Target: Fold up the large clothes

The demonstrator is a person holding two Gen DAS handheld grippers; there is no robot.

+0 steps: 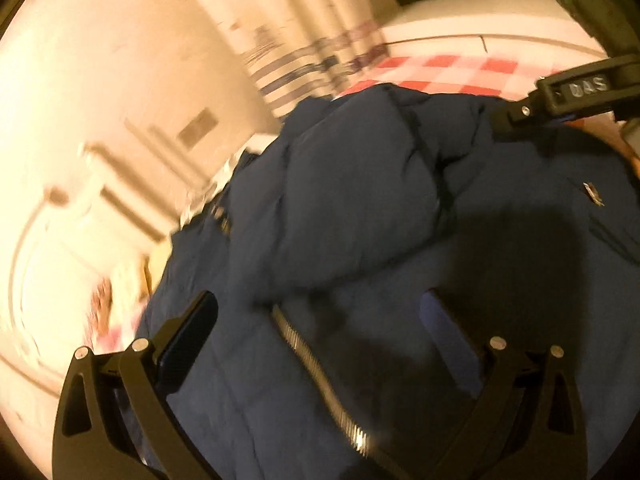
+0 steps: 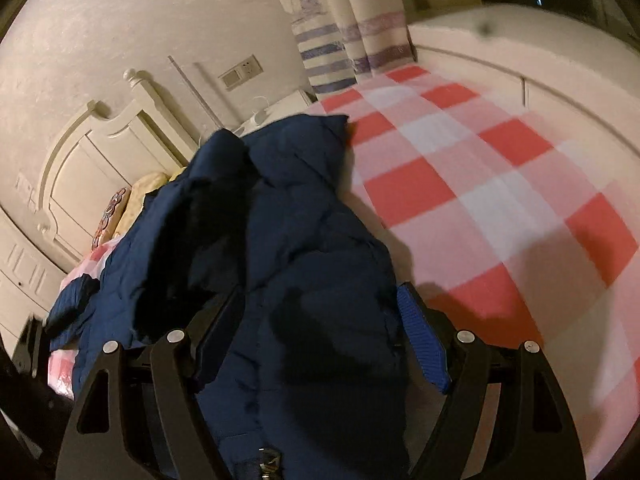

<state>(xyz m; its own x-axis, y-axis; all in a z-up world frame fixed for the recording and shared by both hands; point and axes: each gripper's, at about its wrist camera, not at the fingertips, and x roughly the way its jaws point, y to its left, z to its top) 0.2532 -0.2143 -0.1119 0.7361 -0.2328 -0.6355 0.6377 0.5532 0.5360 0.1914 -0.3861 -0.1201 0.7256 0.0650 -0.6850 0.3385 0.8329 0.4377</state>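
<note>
Both hand-held grippers, left (image 1: 320, 344) and right (image 2: 316, 332), gape wide, empty, over my puffy, slippery jacket (image 2: 304, 240); I'd pinch its hem.

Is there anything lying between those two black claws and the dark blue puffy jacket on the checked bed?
Nothing visible. The left gripper and right gripper both stand open directly over the navy padded jacket, no object between.
</note>
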